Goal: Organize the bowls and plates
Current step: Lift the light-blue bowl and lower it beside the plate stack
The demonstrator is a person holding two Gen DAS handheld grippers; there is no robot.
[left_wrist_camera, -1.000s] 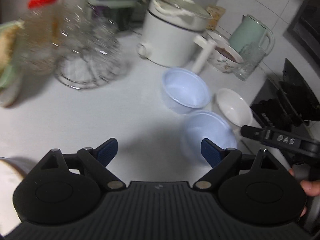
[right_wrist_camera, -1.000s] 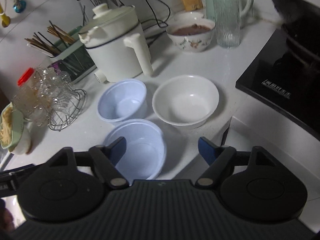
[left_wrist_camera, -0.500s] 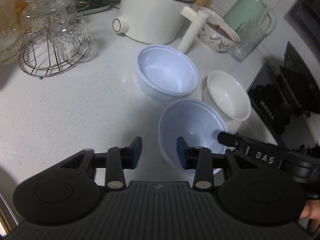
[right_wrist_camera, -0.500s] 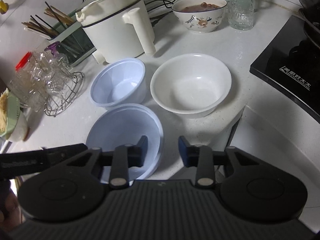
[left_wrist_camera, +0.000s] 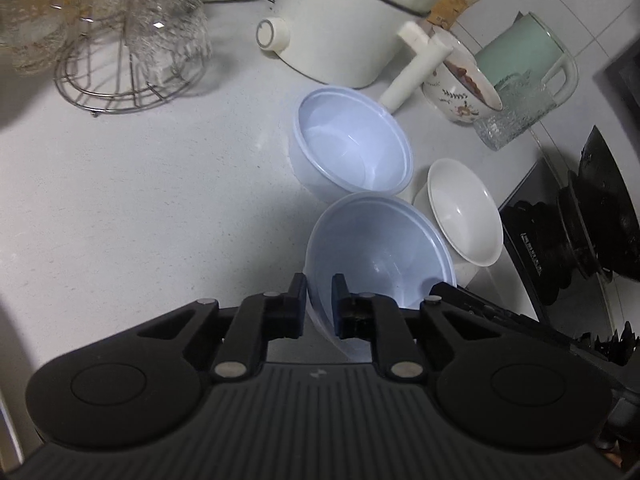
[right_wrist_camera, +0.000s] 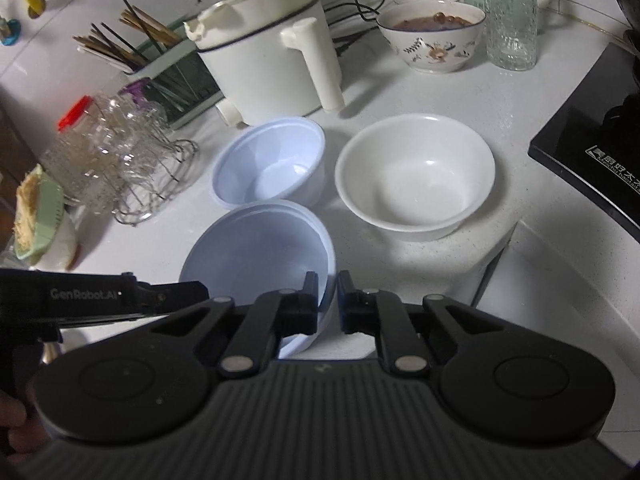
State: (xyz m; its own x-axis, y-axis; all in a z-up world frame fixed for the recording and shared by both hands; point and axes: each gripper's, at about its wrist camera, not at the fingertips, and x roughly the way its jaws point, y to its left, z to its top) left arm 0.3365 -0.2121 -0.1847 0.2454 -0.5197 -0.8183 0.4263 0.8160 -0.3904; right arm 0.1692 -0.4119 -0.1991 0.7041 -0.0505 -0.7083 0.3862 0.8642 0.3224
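A pale blue plastic bowl [left_wrist_camera: 380,252] is tilted up off the white counter. My left gripper [left_wrist_camera: 320,298] is shut on its near left rim. My right gripper [right_wrist_camera: 327,294] is shut on its opposite rim; the bowl also shows in the right wrist view [right_wrist_camera: 260,256]. A second blue bowl [left_wrist_camera: 352,144] stands upright just behind it, seen too in the right wrist view [right_wrist_camera: 272,164]. A white ceramic bowl [right_wrist_camera: 416,176] stands to its right, and shows in the left wrist view [left_wrist_camera: 464,212].
A white electric pot [right_wrist_camera: 272,52] with a handle stands behind the bowls. A wire rack of glasses [left_wrist_camera: 132,40] is at the left. A patterned bowl of food [right_wrist_camera: 436,36], a glass [right_wrist_camera: 508,12] and a black cooktop [right_wrist_camera: 600,136] are at the right.
Both grippers closed from wide open onto opposite rims of the near blue bowl, and the bowl has tipped up off the counter.
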